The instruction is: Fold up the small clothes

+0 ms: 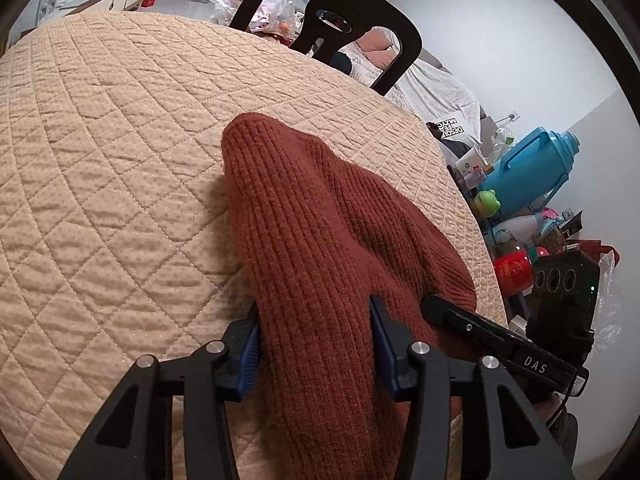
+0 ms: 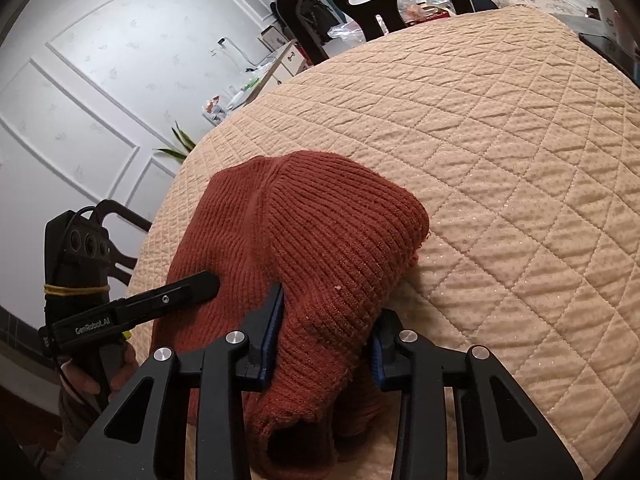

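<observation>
**Q:** What's on the table right now?

**A:** A rust-brown ribbed knit (image 1: 320,240) lies bunched on a quilted beige table cover (image 1: 100,160), near the cover's near edge, on the side where the person stands. It is humped up, not flat. I can't tell whether it's a small jumper or a hat; one open tube end, perhaps a sleeve or cuff, faces the right camera.

**Q:** And the two grippers?

**A:** Both are on it, side by side. The left gripper (image 1: 316,344) has its blue pads pressed against a thick fold of knit from both sides, so it is clamped on the cloth. The right gripper (image 2: 328,340) likewise pinches a fat bundle between its pads. Neither closes fully; the wool fills the gap.

**Q:** What could go wrong from here?

**A:** I'd judge three risks. Each gripper seems to hold several layers, so lifting may drag the whole lump instead of one edge, and the fold would come out crooked. The loose knit could stretch or slip from the pads if the hands pull apart. And the cloth sits close to the cover's edge, so a pull toward the person might slide it off. Beyond the far edge stands a black chair (image 1: 360,12), well apart from the knit.
</observation>
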Motion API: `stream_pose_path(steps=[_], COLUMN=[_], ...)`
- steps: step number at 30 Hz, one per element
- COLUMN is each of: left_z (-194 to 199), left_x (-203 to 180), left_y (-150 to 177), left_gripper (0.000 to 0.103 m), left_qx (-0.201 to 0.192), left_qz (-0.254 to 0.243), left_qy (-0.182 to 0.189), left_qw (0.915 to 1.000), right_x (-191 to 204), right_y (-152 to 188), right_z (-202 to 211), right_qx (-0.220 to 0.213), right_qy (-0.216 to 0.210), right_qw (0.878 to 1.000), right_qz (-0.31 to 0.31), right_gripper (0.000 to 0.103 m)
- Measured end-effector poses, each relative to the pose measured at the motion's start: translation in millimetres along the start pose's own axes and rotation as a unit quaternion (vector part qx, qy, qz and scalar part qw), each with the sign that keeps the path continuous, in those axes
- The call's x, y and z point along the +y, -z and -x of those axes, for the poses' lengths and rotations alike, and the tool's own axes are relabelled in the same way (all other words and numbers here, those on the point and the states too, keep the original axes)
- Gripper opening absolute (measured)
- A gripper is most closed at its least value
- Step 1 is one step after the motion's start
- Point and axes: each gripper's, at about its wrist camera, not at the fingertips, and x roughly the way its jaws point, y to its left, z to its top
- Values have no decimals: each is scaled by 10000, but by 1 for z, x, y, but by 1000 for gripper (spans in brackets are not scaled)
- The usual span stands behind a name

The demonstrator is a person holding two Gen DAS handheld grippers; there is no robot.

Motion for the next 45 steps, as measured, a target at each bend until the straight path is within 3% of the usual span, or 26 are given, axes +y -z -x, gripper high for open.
stream_pose_path(steps=[7,20,32,45], left_z=[7,48,94,140], left_x=[-5,-2,32,95], left_y=[0,-2,3,6], left_gripper=[43,42,42,42], left_qx=[-91,-336,-562,-846], left_qz=[-125,-258,-138,161], left_qy=[-74,26,-112,-424], left_qw=[9999,9991,9983,9954], right_x=[10,53,104,163], right_y=[0,1,7,12], right_z=[8,20,0,-54], right_qx=[-187,-427,-405,-149], right_qy=[116,86,-132,-499], right_qw=[9997,9986,9977,9961], right_qz=[43,299,530,708], right_gripper=[31,29,29,29])
